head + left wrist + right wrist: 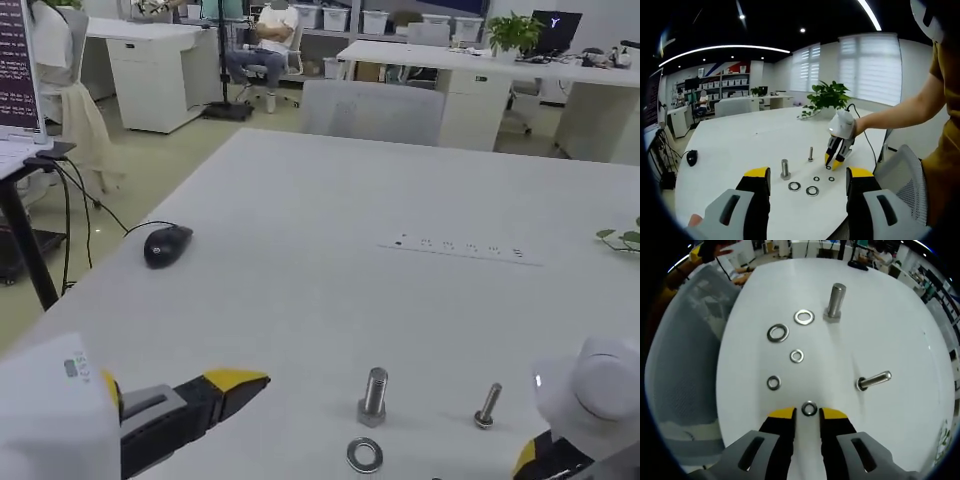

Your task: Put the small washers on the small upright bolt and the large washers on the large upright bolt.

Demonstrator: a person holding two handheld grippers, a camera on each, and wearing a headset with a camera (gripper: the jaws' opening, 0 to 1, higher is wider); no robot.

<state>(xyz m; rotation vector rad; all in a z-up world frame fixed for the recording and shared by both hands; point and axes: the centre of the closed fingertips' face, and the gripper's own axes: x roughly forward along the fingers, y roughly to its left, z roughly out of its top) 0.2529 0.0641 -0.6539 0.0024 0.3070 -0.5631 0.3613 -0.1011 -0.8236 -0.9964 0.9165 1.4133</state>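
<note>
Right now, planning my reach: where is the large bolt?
Head view, lower centre: large bolt upright, left of the small bolt, behind a large washer.

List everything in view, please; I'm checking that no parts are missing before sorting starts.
table: one, white, under all the parts
large bolt: one, silver, upright on table
small bolt: one, silver, upright beside the large bolt
large washers: two, silver, flat by the large bolt
small washers: three, silver, flat on table
mouse: one, black, table's left side
power strip: one, white, table's far side
plant: one, green, table's right edge
left claw: yellow-tipped, open, near edge
right claw: yellow-tipped, open, tips at one small washer
</note>
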